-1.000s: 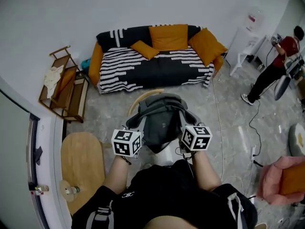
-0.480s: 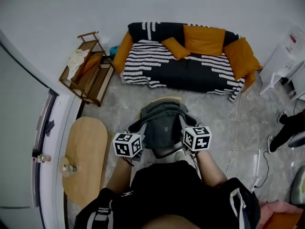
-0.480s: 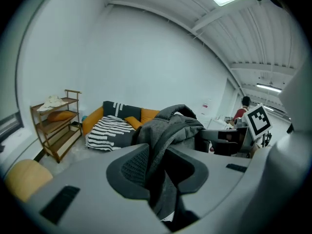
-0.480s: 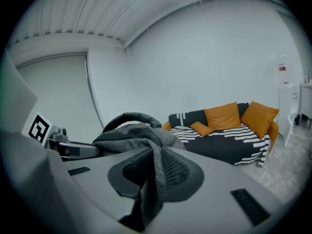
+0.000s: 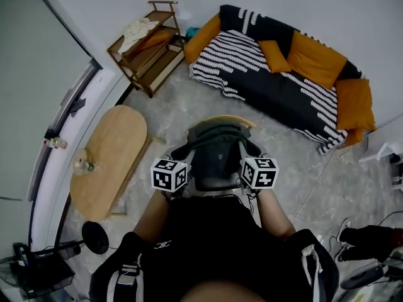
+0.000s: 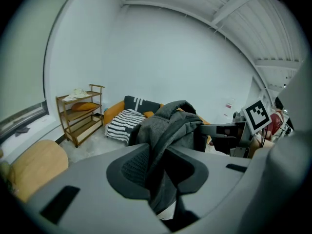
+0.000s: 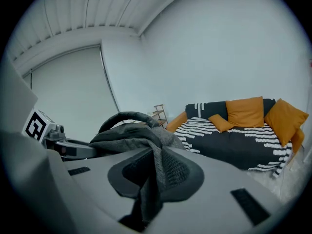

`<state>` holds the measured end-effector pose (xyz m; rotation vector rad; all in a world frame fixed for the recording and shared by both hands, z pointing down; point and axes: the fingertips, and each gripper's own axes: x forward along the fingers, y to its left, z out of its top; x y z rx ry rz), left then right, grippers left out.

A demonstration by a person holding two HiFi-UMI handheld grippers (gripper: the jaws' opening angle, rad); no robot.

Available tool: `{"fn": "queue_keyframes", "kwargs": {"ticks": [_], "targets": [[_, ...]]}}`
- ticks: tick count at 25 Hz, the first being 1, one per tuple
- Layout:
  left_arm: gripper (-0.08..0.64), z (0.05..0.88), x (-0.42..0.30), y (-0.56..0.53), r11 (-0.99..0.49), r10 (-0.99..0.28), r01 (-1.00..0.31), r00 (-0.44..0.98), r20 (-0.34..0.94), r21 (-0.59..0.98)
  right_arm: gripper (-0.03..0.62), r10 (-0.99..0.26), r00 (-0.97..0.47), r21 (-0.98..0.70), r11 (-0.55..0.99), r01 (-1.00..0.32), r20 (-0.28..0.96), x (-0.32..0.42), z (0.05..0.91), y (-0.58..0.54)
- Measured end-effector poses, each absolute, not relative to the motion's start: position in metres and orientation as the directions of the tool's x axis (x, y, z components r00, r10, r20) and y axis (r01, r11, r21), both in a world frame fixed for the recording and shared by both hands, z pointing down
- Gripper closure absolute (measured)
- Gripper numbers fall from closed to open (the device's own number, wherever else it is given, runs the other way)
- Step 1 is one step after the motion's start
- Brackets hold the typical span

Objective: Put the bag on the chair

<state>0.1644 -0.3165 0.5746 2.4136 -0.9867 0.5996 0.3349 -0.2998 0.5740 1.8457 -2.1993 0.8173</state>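
Bag (image 5: 216, 156), grey, clamped between left tongs (image 6: 161, 172) and right tongs (image 7: 152, 179), by wooden chair (image 5: 232, 119)

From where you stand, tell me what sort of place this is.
Most likely a living room, perhaps a staged one: a striped sofa with orange cushions, a wooden shelf against the wall, and a low wooden table on a stone-look floor.
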Motion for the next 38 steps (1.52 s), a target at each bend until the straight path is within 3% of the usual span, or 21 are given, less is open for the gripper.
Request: {"fn": "queue_keyframes", "kwargs": {"ticks": [10,21,29,33,38], "targets": [[0.466,0.612,0.174,-0.322,-0.54,-0.537,-0.798,0.571,0.621,0.268,0.528,-0.793,-0.312,-0.335,0.145,-0.931,0.523,0.347,0.615,-0.311],[0.466,0.704,0.211,-0.326,-0.587,-0.393,-0.765,0.555,0.733,0.265,0.523,-0.736,-0.289,-0.268,0.151,-0.952,0.612,0.385,0.71,-0.32],[0.466,0.724,0.199,-0.353,-0.603,-0.488,-0.768,0.57,0.661,0.217,0.528,-0.767,-0.315,-0.147,0.282,-0.948,0.559,0.373,0.722,-0.345],[0.466,0.731,0.19,-0.366,-0.618,-0.548,-0.773,0.553,0.627,0.142,0.528,-0.805,-0.273,-0.003,0.32,-0.947,0.527,0.362,0.725,-0.356],[0.464,0.735,0.182,-0.388,-0.631,-0.596,-0.776,0.49,0.637,0.007,0.526,-0.805,-0.25,0.018,0.307,-0.951,0.537,0.356,0.731,-0.377]]}}
